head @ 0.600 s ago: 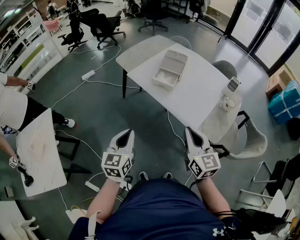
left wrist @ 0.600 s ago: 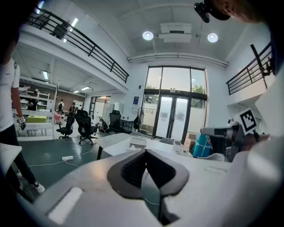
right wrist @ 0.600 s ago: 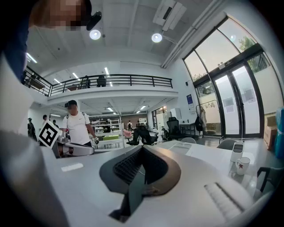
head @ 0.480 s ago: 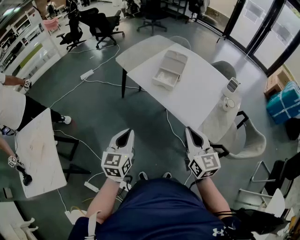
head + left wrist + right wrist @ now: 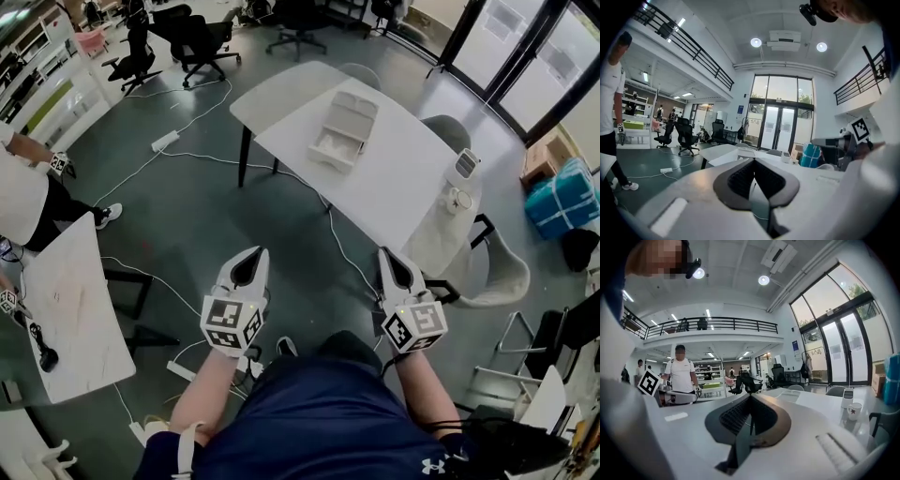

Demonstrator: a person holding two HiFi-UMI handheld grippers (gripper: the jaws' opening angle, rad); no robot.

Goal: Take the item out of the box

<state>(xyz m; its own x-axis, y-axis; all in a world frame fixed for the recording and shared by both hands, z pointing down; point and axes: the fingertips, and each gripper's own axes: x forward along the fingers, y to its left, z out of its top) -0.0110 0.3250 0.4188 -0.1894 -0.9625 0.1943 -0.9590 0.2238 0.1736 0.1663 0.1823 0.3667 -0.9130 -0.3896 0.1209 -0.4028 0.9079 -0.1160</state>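
A pale open box (image 5: 344, 134) lies on the white table (image 5: 394, 187), far ahead of me in the head view; what it holds cannot be made out. Both grippers are held low in front of my body, over the floor and well short of the table. My left gripper (image 5: 249, 260) is shut with nothing in it. My right gripper (image 5: 393, 260) is shut too, also with nothing in it. The left gripper view shows its jaws (image 5: 753, 162) closed, with the box (image 5: 746, 152) small beyond them. In the right gripper view the jaws (image 5: 750, 400) meet tip to tip.
A mug (image 5: 457, 202) and a white device (image 5: 466, 165) stand on a round side table at the right. Chairs (image 5: 492, 272) ring the table. Cables (image 5: 187, 155) run over the dark floor. A second white table (image 5: 70, 300) and a person (image 5: 23, 197) are at the left.
The head view has shifted slightly, so the table sits a little higher in the frame and the grippers a little lower. Both grippers stay shut.
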